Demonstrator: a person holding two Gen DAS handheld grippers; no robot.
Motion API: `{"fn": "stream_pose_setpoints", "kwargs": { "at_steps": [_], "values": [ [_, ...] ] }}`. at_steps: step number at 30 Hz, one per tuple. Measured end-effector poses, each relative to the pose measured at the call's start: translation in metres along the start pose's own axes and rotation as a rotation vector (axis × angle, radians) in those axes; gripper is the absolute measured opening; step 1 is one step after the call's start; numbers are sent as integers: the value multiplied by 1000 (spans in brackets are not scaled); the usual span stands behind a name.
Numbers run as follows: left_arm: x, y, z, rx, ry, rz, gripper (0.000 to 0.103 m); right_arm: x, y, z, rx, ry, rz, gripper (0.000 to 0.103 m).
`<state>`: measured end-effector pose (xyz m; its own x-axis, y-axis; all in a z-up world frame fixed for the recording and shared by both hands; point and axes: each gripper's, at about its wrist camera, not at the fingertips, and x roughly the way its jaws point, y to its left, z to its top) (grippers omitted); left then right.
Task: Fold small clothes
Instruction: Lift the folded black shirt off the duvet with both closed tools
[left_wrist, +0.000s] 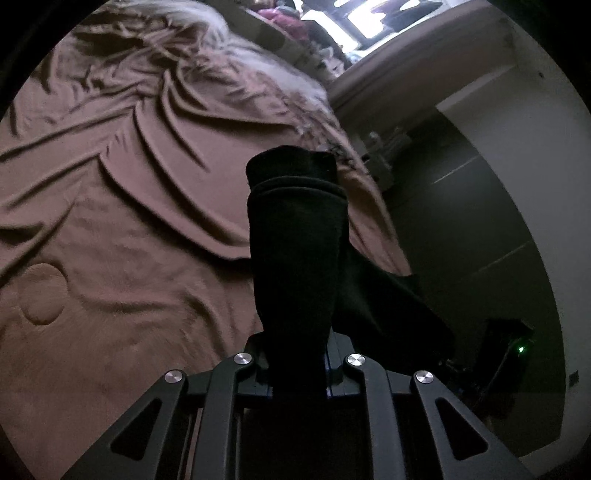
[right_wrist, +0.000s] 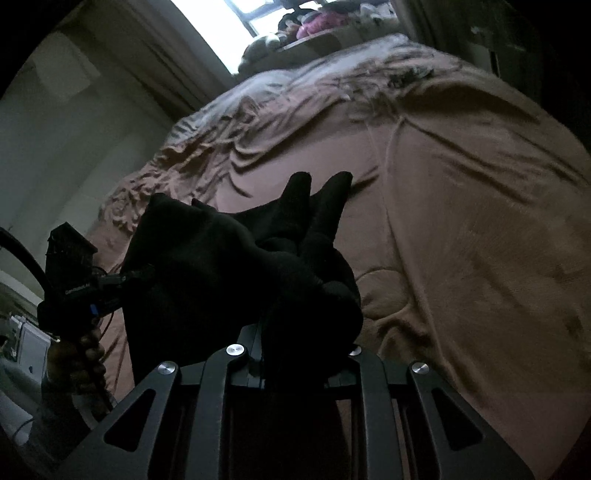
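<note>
Both tongs clenched on the small black knit garment (left_wrist: 295, 258): left tongs (left_wrist: 299, 365) and right tongs (right_wrist: 295, 354) lift it at frame centre off the brown blanketed bed (left_wrist: 129, 240) (probably to spread it).

The black garment (left_wrist: 295, 258) is a soft, matt knit cloth with a ribbed cuff. Under it the brown bedspread (left_wrist: 129, 221) looks like plush, velvety fabric, creased and embossed. Each gripper's linkage (right_wrist: 295, 406) is matt black with shiny round metal pins (right_wrist: 235, 349).
</note>
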<state>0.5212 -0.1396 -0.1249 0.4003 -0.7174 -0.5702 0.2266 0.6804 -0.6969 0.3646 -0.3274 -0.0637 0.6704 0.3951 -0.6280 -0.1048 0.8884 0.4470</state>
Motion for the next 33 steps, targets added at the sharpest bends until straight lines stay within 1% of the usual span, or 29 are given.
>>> {"fn": "stream_pose_setpoints", "kwargs": {
  "at_steps": [10,16,20,26,33],
  "values": [
    [-67,-45,-21,64,-84,-39,17,-76,36,-33,-70,-112,4,15],
    [-117,-68,-43,92,-140,-63,17,-125,58,-60,-116,-181,19,15],
    [-154,-86,-58,124,-188,-78,17,-158,76,-82,-149,-229,32,15],
    [-214,-112,-77,175,-264,-74,17,-205,104,-111,-206,-303,56,15],
    [-294,-139,-99,228,-360,-67,17,-255,141,-143,-255,-389,123,15]
  ]
}}
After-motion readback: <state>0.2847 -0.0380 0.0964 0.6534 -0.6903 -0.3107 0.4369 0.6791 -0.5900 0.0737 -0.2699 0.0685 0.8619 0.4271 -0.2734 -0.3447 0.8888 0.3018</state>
